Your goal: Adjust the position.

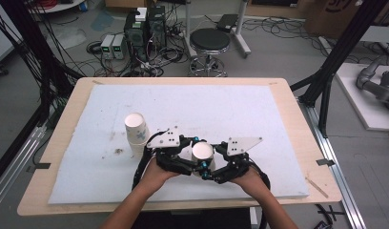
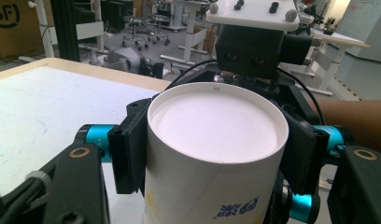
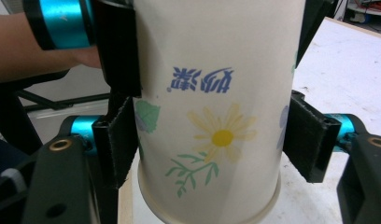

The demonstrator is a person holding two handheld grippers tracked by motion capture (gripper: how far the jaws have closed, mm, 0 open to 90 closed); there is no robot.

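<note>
My left gripper [image 1: 191,153] and right gripper [image 1: 217,164] are both clamping the upturned paper cup [image 1: 202,157] at the table's [image 1: 288,95] near edge; it's light and crushable, so I'm squeezing its mid-wall gently.

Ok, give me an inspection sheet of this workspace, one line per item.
Surface: white mat on wooden table, small dark stains at left.
Job's things: upside-down flowered paper cup held between both grippers; stack of cups stands left.
Clutter: nothing seen.
Grippers: left gripper and right gripper both clamp the cup.
Cables: black leads trail from each gripper.
Surroundings: stool, computer towers, tangled floor wiring.
</note>
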